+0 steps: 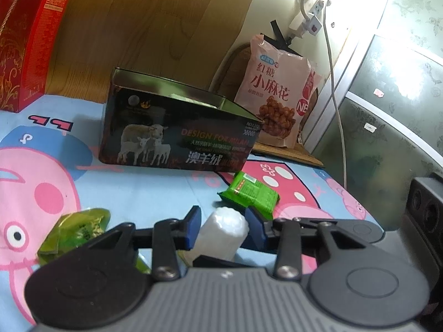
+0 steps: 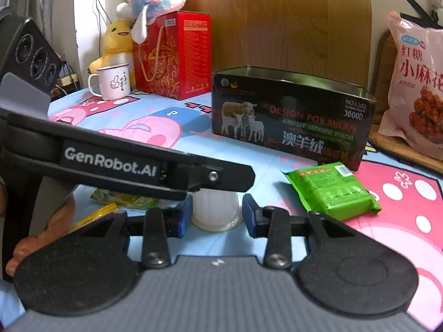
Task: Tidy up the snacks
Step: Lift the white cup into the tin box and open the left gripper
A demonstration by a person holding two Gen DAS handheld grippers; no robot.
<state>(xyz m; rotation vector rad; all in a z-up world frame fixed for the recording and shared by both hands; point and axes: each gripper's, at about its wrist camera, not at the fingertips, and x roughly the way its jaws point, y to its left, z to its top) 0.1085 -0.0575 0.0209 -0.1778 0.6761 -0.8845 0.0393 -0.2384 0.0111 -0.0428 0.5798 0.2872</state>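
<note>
A white ridged cup-shaped snack (image 1: 223, 229) lies between the blue pads of my left gripper (image 1: 223, 225), whose jaws stand close around it with a small gap on the left side. The same white snack (image 2: 215, 207) stands between the pads of my right gripper (image 2: 217, 213), which is open around it. The left gripper's body (image 2: 133, 163) crosses the right wrist view above it. A green snack packet (image 1: 249, 195) (image 2: 332, 191) lies to the right. A yellow-green packet (image 1: 74, 232) (image 2: 124, 197) lies to the left. The open dark tin box (image 1: 177, 130) (image 2: 290, 121) stands behind.
A red gift box (image 1: 27, 44) (image 2: 171, 55), a white mug (image 2: 112, 81) and plush toys (image 2: 138, 16) stand at the back left. A pink snack bag (image 1: 279, 94) (image 2: 415, 88) leans on the wall at the right. The table has a blue and pink cartoon cloth (image 1: 155, 191).
</note>
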